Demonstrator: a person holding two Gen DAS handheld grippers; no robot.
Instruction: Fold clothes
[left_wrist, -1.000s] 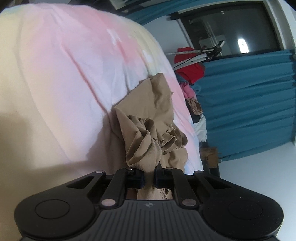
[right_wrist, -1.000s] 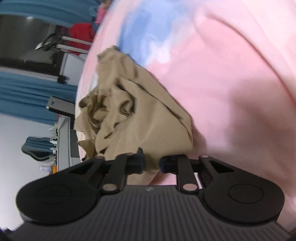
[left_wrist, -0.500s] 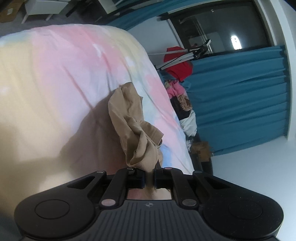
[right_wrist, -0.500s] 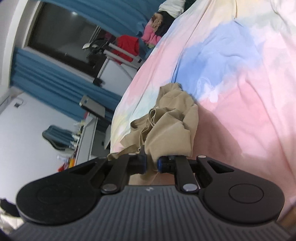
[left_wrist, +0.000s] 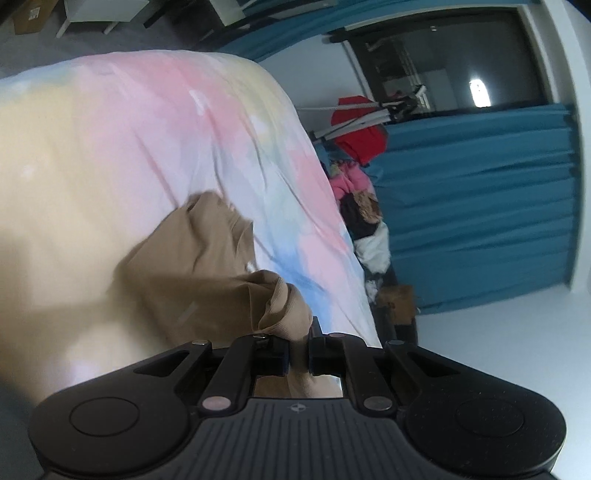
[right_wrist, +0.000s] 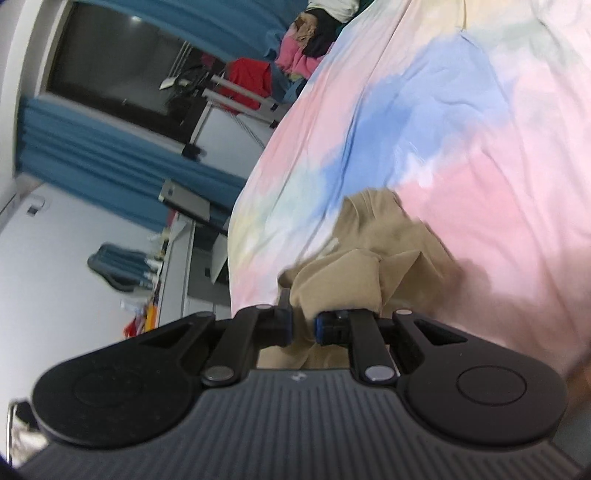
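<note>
Both claws pinching tan garment (left_wrist: 192, 266) over pastel bedsheet (left_wrist: 110, 147).
L claw (left_wrist: 298, 356) clamps a bunched end; cloth runs fwd-left from it, long axis pointing away. R claw (right_wrist: 303, 328) grips another bunch, garment (right_wrist: 376, 251) extending ahead-right, far end resting on sheet (right_wrist: 480, 110).

Each wrist camera looks forward along its own fingers, close above the pastel bedsheet (left_wrist: 155, 122) (right_wrist: 461, 129). Both views share the tan garment (left_wrist: 207, 258) (right_wrist: 373, 251) and the blue curtain (left_wrist: 480, 206) (right_wrist: 99, 155) beyond the bed's far edge.
</note>
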